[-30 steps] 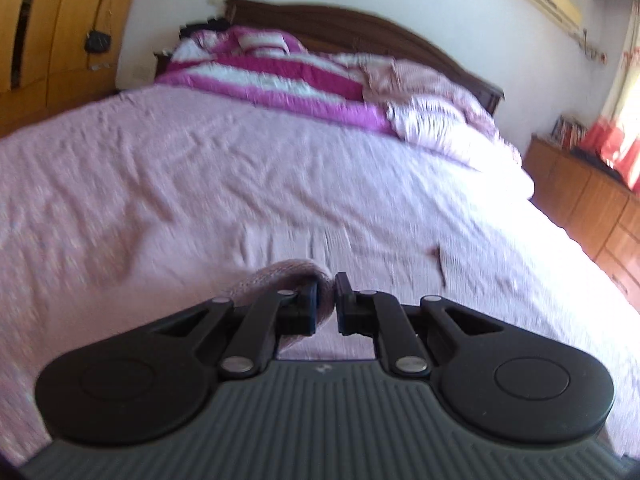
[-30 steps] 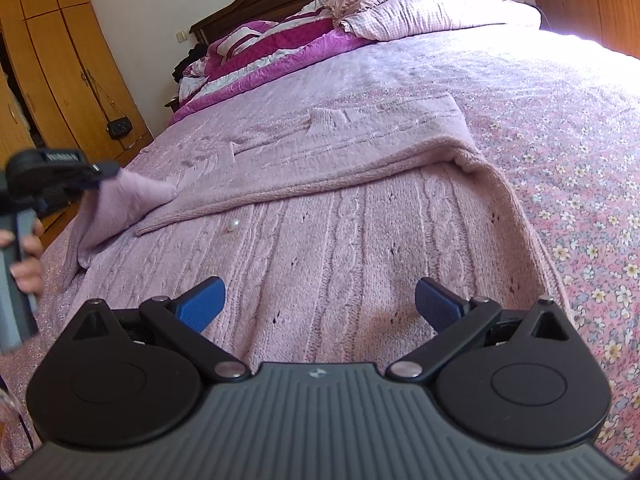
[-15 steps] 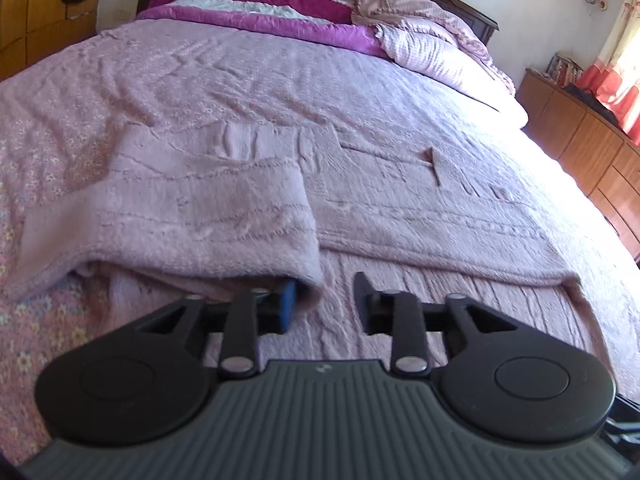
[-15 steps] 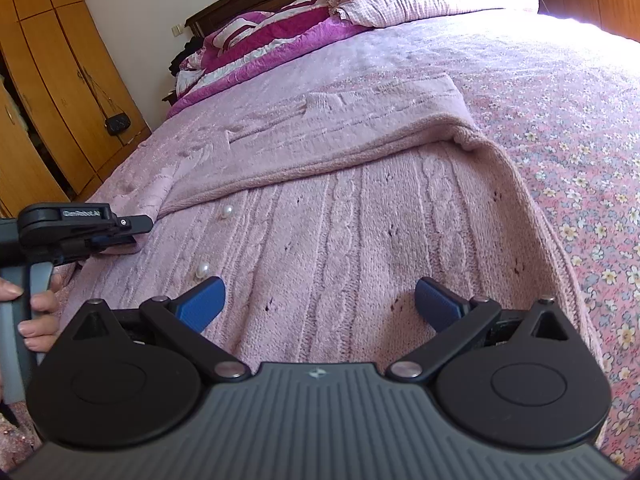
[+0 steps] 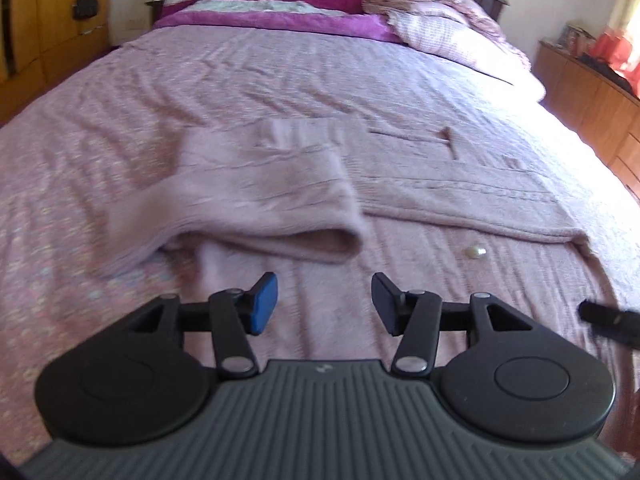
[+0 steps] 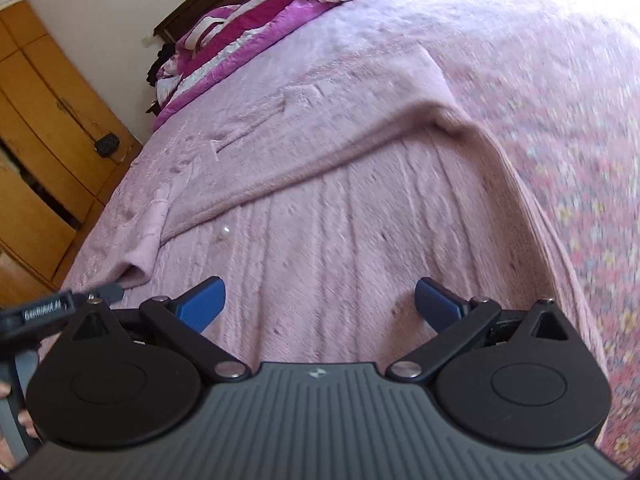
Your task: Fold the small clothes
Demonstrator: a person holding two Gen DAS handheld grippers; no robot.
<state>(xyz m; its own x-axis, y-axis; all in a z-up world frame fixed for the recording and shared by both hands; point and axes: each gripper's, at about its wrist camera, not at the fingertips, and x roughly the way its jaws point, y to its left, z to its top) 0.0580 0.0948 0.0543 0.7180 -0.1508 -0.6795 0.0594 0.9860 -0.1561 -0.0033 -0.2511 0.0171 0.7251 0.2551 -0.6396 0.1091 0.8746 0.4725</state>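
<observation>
Sweater point(image 5: 420, 208) hem runs left-right, lower frame, under both released grippers, left gripper point(image 5: 324, 304) and right gripper point(image 6: 320, 304); folded sleeve point(image 5: 264, 200) upper left.

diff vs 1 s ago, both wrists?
Left gripper carried the sleeve over the sweater, let go and opened. The sleeve lies folded across it. Right gripper stayed open, holding nothing, and tilted. Bed unchanged.

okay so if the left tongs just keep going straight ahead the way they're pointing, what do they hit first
Most likely the folded-over sleeve of the pink knit sweater. The left tongs are open and empty over the sweater's body, and the sleeve's rolled edge lies just ahead, slightly left of centre. Depth is hard to judge; if angled down, they'd touch the body first.
</observation>
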